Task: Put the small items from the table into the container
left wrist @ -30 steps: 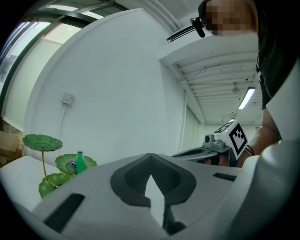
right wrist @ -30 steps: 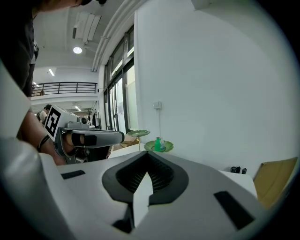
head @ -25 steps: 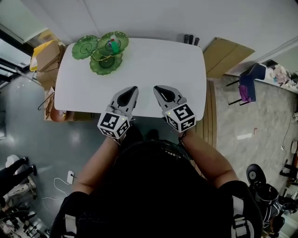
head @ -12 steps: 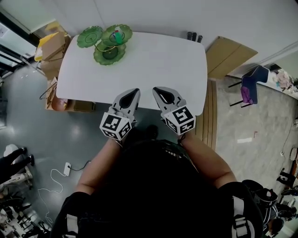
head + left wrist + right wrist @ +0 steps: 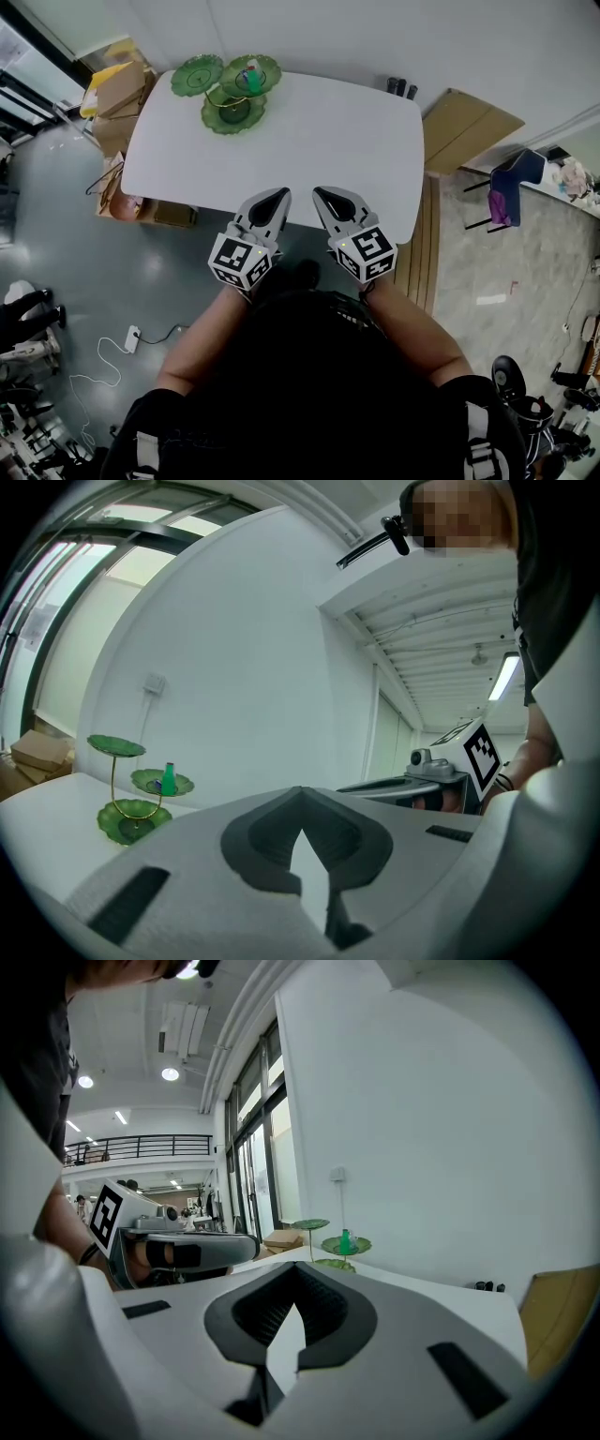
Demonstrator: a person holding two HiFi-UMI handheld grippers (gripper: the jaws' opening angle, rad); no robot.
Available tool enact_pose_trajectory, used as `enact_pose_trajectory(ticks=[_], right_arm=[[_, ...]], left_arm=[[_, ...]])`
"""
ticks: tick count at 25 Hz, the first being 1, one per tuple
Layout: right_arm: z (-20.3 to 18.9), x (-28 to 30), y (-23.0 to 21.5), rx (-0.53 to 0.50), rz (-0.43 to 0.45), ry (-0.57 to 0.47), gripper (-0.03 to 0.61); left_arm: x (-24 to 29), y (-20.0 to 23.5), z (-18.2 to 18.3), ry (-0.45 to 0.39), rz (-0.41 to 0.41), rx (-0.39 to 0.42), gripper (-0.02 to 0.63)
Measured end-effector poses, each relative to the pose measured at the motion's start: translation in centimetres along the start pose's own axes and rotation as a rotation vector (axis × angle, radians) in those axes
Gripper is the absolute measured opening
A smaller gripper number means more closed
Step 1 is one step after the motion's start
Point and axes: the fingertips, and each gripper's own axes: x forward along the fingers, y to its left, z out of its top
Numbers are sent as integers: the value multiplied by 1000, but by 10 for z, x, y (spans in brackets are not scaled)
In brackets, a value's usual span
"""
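- I am seeing brown cardboard boxes (image 5: 120, 89) sitting on the floor off the far left corner of the white rounded table (image 5: 328, 131).
- The green three-tier leaf-dish stand (image 5: 230, 94) is standing on that far left corner. A small green item (image 5: 251, 82), possibly a little bottle, is sitting in its middle-height dish.
- I am holding the left gripper (image 5: 281, 193) level over the table's near edge, well apart from the stand. Its fingers are pressing together with nothing between them.
- The right gripper (image 5: 319, 192) is hovering just beside it, fingers likewise closed and empty.
- A flat brown cardboard sheet (image 5: 469, 127) is lying past the table's right end.
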Motion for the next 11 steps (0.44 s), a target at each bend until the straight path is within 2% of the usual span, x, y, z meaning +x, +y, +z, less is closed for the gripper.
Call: enact_pose_trajectory(ticks=[11], right_arm=[[2, -6, 4, -2, 11, -6, 15]], left_arm=[[-4, -5, 2, -7, 10, -1, 8]])
